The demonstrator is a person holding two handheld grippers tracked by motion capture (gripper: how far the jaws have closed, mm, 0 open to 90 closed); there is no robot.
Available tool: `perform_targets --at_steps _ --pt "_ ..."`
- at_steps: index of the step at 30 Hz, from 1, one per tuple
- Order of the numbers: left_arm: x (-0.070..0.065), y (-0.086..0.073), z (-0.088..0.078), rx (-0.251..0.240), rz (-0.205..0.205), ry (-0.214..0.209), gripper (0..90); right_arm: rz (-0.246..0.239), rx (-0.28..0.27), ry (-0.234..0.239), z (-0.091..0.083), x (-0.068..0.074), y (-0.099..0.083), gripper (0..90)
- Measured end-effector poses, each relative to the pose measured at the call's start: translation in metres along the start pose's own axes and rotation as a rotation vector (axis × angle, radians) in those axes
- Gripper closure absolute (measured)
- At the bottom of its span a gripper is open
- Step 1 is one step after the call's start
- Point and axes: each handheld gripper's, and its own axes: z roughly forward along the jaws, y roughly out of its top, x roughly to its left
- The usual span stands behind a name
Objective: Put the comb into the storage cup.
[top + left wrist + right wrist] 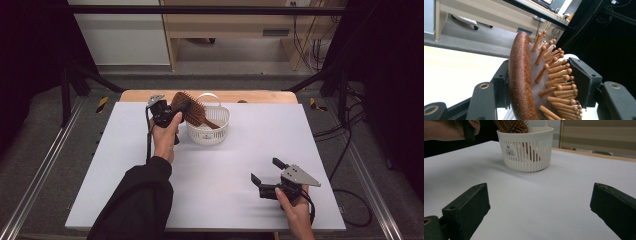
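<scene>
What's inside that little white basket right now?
The handle of the wooden hairbrush dips into the white basket; its bristled head sticks out over the rim, clamped in the left gripper. The slatted wall hides the basket's floor, so anything else there can't be seen.

A brown wooden paddle hairbrush (189, 108) with round-tipped pegs sits tilted at upper centre, its handle down inside a white slotted plastic basket (209, 134), head raised.
</scene>
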Motion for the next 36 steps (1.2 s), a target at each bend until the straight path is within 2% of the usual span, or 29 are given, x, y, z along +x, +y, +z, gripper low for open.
perform_targets --at_steps 8,36 --pt "0.0031 -0.0015 -0.0006 0.000 -0.015 0.004 39.9 0.001 0.000 0.000 0.0004 0.0001 -0.0001 2.5" --pt "0.0057 -0.0019 -0.0020 -0.003 -0.017 0.013 39.0 0.002 0.005 0.000 0.0009 0.0002 -0.0005 2.5"
